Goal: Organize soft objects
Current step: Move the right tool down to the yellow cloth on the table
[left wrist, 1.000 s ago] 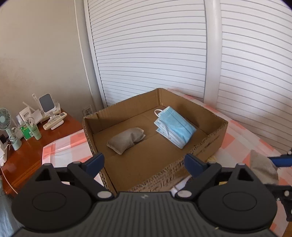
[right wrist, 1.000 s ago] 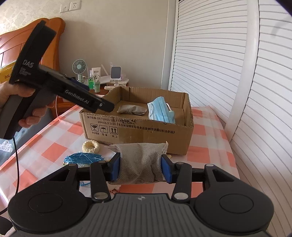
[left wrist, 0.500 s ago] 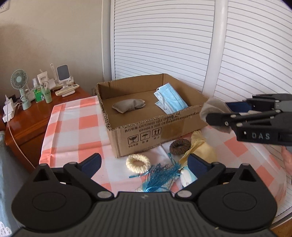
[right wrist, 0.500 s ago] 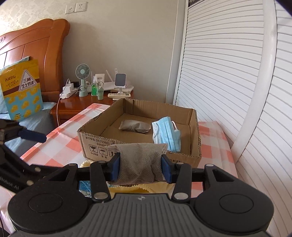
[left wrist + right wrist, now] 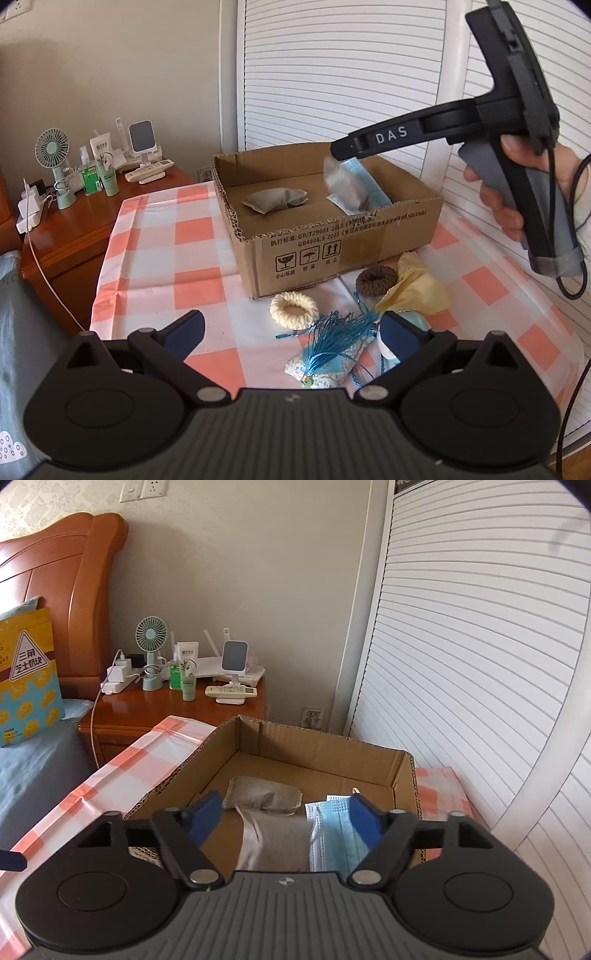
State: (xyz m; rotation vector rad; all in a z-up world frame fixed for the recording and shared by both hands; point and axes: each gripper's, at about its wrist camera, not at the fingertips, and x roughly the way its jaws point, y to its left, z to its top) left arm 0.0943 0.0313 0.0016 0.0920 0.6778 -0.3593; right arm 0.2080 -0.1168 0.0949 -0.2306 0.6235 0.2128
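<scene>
A cardboard box stands on the checked tablecloth and holds a grey pouch and blue face masks. My right gripper is open above the box. A second grey pouch, blurred, is dropping free between its fingers; it also shows in the left wrist view below the right gripper. My left gripper is open and empty, above a cream ring, a blue tassel, a floral sachet, a brown ring and a yellow cloth.
A wooden nightstand with a small fan, bottles, a remote and chargers stands at the far left. A bed with a wooden headboard lies left. White louvred doors close the right side.
My right gripper moved over the box, opened and let go of the grey pouch, which is falling in. My left gripper drew back from the box toward the loose items.
</scene>
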